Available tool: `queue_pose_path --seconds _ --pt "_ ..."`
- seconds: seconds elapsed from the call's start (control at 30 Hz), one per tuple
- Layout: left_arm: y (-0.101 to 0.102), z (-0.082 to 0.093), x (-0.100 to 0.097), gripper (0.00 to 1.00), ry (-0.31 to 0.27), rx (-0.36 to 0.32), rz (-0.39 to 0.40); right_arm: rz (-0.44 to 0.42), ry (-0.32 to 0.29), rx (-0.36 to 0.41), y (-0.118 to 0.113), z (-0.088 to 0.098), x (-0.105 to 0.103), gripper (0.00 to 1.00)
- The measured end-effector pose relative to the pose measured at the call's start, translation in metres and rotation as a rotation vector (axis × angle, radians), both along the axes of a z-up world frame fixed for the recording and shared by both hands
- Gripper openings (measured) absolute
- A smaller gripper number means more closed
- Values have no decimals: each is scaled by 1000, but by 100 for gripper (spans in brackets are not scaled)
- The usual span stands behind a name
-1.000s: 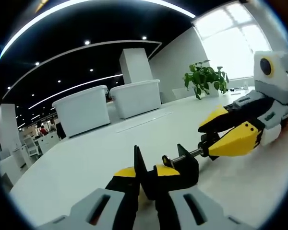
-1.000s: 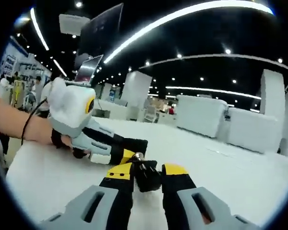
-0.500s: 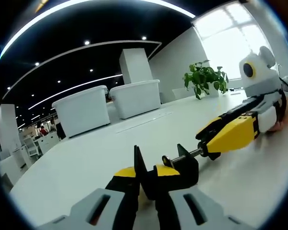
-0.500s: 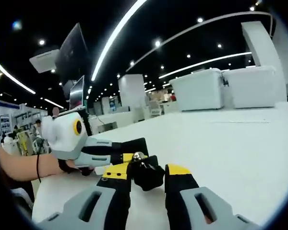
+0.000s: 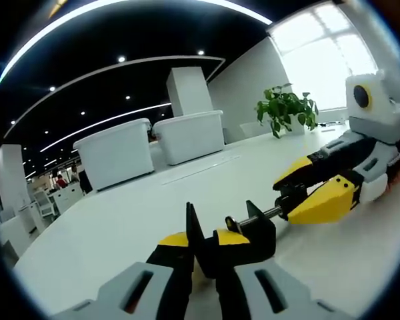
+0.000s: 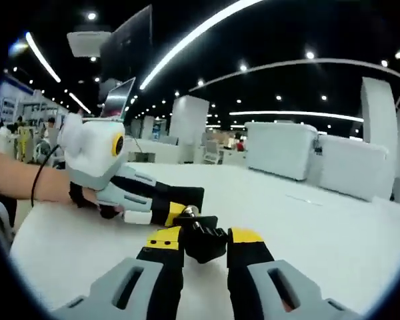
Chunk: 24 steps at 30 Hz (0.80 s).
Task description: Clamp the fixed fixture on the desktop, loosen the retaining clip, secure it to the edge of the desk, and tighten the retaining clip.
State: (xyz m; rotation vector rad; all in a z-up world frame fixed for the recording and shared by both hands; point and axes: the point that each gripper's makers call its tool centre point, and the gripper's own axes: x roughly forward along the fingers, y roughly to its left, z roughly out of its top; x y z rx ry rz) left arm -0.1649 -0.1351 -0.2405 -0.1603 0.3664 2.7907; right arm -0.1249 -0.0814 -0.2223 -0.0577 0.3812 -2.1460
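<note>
While our left gripper (image 5: pixel 201 257) pinches the black clamp (image 5: pixel 237 237) on the desk (image 5: pixel 120 220), our right gripper (image 6: pixel 205 243) grips its screw knob (image 6: pixel 203 241), loosening underway; edge mounting remains.

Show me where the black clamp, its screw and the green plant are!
black clamp (image 5: pixel 243 241), left gripper view, on its body between the jaws.
screw (image 5: pixel 257 217), left gripper view, on the shiny rod.
green plant (image 5: pixel 285 108), left gripper view, on its leaves.
</note>
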Motion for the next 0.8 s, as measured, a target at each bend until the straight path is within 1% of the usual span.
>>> queue_pose_path --seconds 0.07,0.17,0.23,0.27,0.33,0.37,0.4,0.43,0.5,0.53,0.57,0.6,0.63,0.67,0.7,0.8 --pt "-1 0 0 12 -1 1 5 -1 53 40 -2 0 2 23" --pt "-1 0 0 12 -2 1 8 -1 35 25 -2 0 0 23" --pt "-1 0 0 12 -2 1 8 0 11 6 -1 0 -1 24" --pt "-1 0 -1 12 -1 1 8 1 -8 -8 -1 0 -1 25" --pt "-1 0 -1 12 -1 1 6 -3 -83 -14 1 -7 -2 27" --pt "-1 0 -1 12 -1 1 5 -1 -123 -61 2 -3 -4 31" --pt "-1 0 -1 12 -1 1 5 -4 -150 -111 4 2 -6 34" --pt "-1 0 -1 12 -1 1 4 -8 -176 -150 6 5 -8 35" --pt "-1 0 -1 12 -1 1 4 -3 -295 -259 12 11 -11 35" --pt "-1 0 -1 12 0 1 4 1 -352 -299 14 11 -12 35" --pt "-1 0 -1 12 -1 1 4 18 -391 -328 14 12 -12 35" --pt "-1 0 -1 12 -1 1 4 42 -407 -356 13 15 -10 35" --pt "-1 0 -1 12 -1 1 3 63 -421 -364 12 16 -8 35" --pt "0 0 -1 12 -1 1 2 76 -452 -362 10 14 -6 35" --pt "0 0 -1 12 -1 1 1 72 -457 -345 10 10 -7 35" --pt "0 0 -1 12 -1 1 1 52 -452 -336 10 8 -12 33"
